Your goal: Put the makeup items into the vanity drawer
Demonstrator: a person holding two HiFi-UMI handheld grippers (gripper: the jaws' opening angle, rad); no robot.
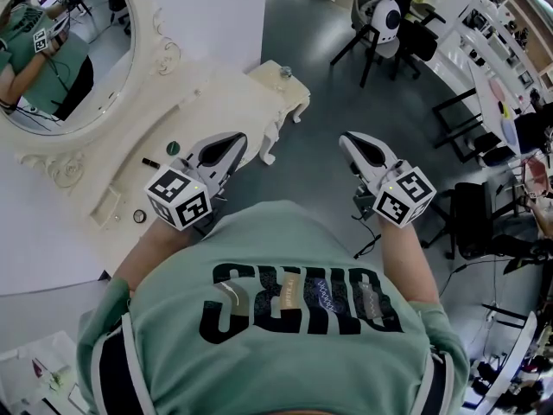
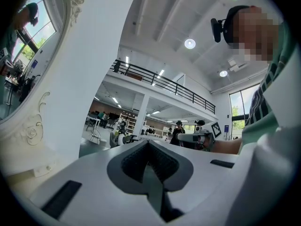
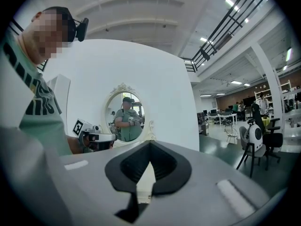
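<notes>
- the white table (image 1: 216, 102) carried three small makeup items, all loose on its top: a dark tube (image 1: 151, 162), a green round piece (image 1: 173, 148) just beside it, and a ring-shaped piece (image 1: 139, 216) nearer the person.
- no open drawer could be made out.
- the left tool (image 1: 229, 143) hung above the table's front edge, jaws pressed together, nothing between them.
- the right tool (image 1: 352, 143) was held over the floor, well apart from the items, jaws likewise pressed together and empty.
- the oval mirror (image 1: 65, 50) showed the person's reflection.
- the green shirt (image 1: 294, 318) had large dark lettering, seen upside down and not clearly readable.
</notes>
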